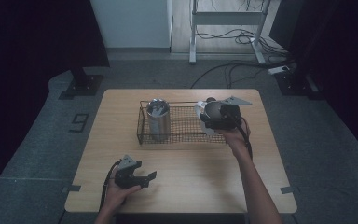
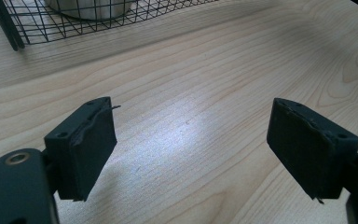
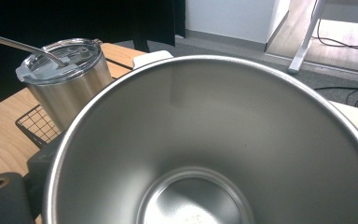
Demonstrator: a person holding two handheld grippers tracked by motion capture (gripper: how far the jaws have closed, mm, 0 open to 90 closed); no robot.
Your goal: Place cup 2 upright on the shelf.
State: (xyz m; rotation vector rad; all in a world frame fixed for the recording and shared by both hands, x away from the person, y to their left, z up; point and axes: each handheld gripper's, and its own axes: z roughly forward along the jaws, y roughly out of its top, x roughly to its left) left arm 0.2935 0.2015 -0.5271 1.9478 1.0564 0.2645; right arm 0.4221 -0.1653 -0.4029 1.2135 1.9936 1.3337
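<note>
High view: left claw (image 1: 145, 178) spread near table (image 1: 186, 186) edge; right claw (image 1: 214, 116) pinching steel cup (image 3: 214, 149).

A light wood worktop (image 1: 186, 186) is standing on grey carpet floor (image 1: 32, 154). Black curtains (image 1: 37, 32) are hanging at left & right. A white wall (image 1: 130, 23) is showing behind, w/ a metal desk frame (image 1: 226, 18) and cables (image 1: 233, 70) lying nearby.

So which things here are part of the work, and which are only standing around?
Part of the work, as it looks:
- right gripper, holding a steel cup over the wire basket
- lidded steel tumbler standing in that basket

Only around:
- left gripper, open over bare table
- floor cables
- desk frame
</note>
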